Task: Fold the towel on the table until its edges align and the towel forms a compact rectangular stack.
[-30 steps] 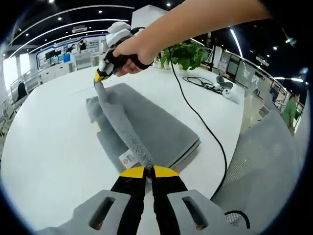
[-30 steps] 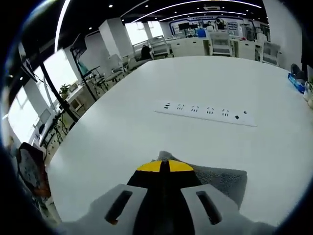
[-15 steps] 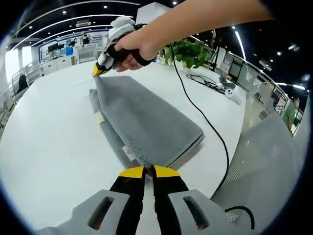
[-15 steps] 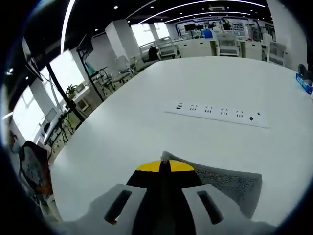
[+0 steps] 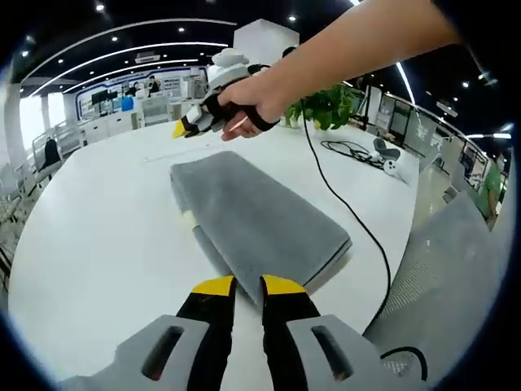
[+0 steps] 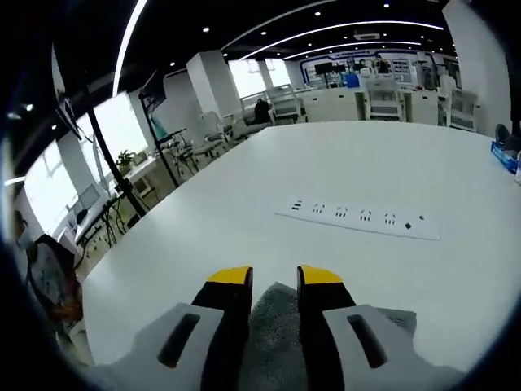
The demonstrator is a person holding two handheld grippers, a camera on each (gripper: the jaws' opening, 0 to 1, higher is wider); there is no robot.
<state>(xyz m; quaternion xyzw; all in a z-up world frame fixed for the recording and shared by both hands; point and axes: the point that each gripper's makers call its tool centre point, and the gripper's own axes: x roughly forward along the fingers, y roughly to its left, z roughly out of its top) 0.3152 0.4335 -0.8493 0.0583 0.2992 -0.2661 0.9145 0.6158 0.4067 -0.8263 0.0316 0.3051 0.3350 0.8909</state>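
Nearest me, the left gripper (image 5: 238, 287) stands with jaws parted and empty, just short of the folded grey towel (image 5: 260, 216) lying on the white table (image 5: 89, 236). One careless brush could skew the stack, and its right end lies near the table's edge. Farther off, the right gripper (image 5: 186, 128) hovers open. Plenty of bare table leftward; a cable (image 5: 338, 204) trails rightward.

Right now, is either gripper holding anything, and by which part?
Nothing is held. The left gripper and right gripper are both open, and the folded towel lies flat on the table.
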